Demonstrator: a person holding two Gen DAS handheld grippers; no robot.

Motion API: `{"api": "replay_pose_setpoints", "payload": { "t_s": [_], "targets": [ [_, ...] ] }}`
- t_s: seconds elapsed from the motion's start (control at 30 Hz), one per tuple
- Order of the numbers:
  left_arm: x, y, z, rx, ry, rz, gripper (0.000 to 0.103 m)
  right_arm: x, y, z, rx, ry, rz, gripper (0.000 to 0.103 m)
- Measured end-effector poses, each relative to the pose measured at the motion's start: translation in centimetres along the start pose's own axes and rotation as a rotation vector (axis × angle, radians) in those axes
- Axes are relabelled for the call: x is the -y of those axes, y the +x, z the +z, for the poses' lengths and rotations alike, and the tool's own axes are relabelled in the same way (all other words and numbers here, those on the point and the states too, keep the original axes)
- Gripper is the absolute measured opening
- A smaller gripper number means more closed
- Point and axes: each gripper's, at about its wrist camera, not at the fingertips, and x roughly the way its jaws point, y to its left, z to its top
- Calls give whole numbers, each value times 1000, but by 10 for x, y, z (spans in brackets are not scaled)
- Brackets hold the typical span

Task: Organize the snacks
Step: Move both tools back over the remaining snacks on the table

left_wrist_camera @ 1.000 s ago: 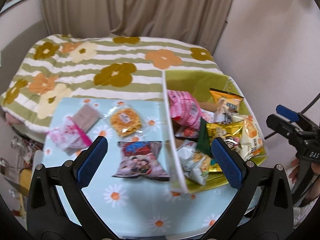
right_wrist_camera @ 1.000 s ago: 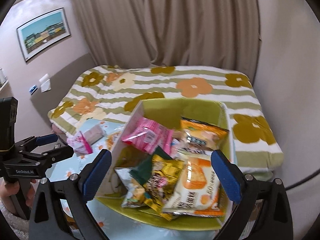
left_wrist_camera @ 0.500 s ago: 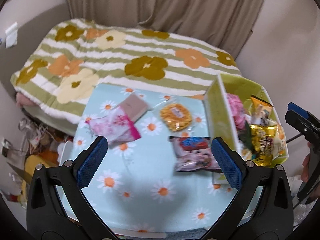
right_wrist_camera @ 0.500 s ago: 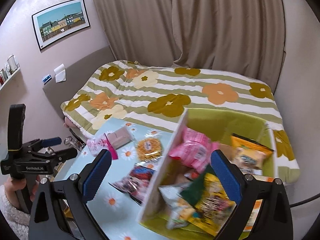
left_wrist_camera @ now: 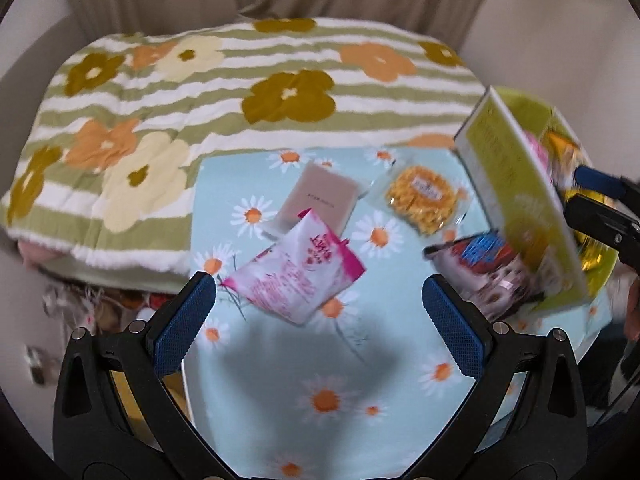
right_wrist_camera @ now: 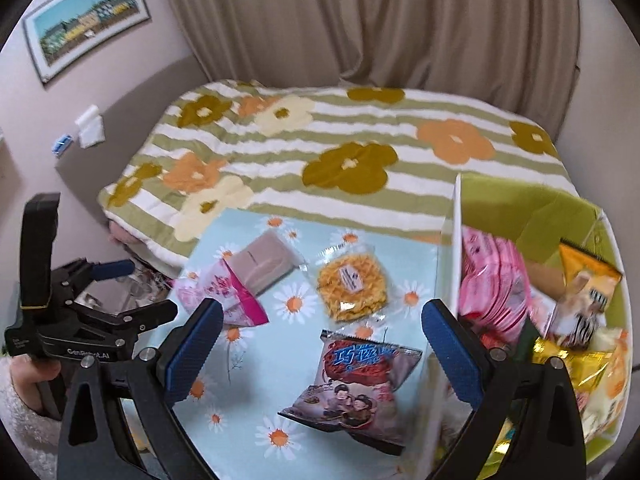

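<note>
Several snack packets lie on a daisy-print table (left_wrist_camera: 304, 364): a pink-and-white packet (left_wrist_camera: 296, 276) (right_wrist_camera: 224, 292), a taupe packet (left_wrist_camera: 320, 200) (right_wrist_camera: 264, 264), a clear bag of yellow snacks (left_wrist_camera: 422, 196) (right_wrist_camera: 352, 284) and a red-and-blue packet (left_wrist_camera: 488, 268) (right_wrist_camera: 356, 384). A lime-green box (left_wrist_camera: 520, 204) (right_wrist_camera: 532, 212) at the right holds several more packets. My left gripper (left_wrist_camera: 320, 320) is open and empty above the pink packet. My right gripper (right_wrist_camera: 322, 344) is open and empty above the red-and-blue packet.
A bed with a green-striped flower blanket (left_wrist_camera: 224, 80) (right_wrist_camera: 352, 144) lies behind the table. Clutter sits on the floor left of the table (left_wrist_camera: 80, 308). A curtain (right_wrist_camera: 380, 20) and a framed picture (right_wrist_camera: 84, 20) are on the walls.
Both grippers have swung left, away from the green box and over the loose packets on the table. Both stay open and empty.
</note>
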Motion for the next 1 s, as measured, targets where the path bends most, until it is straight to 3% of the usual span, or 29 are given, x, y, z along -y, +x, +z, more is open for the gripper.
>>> {"api": "replay_pose_setpoints", "payload": {
  "t_s": [0.17, 0.37, 0.8, 1.0],
  "targets": [
    [-6, 42, 0, -72, 131, -35, 102, -8, 29, -13, -61, 69, -94, 99],
    [-4, 78, -4, -117, 284, -13, 102, -9, 50, -26, -98, 129, -191, 99],
    [1, 116, -18, -141, 473, 27, 102, -30, 89, -53, -144, 48, -428, 99],
    [6, 129, -22, -172, 528, 40, 88, -20, 103, -58, -190, 87, -472, 99]
  ]
}}
